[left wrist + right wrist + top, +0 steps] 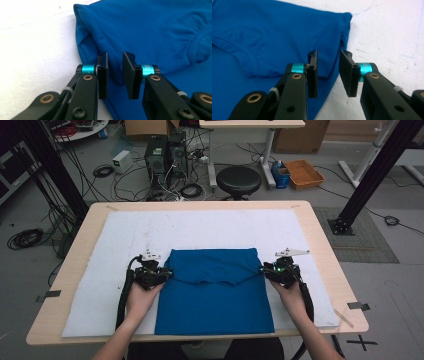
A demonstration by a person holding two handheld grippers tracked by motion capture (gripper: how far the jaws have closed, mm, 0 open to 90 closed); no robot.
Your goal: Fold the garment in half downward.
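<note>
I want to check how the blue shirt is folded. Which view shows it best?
The high view: the whole blue shirt lies on the white mat, top part folded down. The left gripper view shows its one folded corner; the right gripper view, the other.

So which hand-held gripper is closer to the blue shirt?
Neither clearly; both are at it. The left hand-held gripper straddles the blue shirt's left edge, the right hand-held gripper its right edge, jaws apart.
</note>
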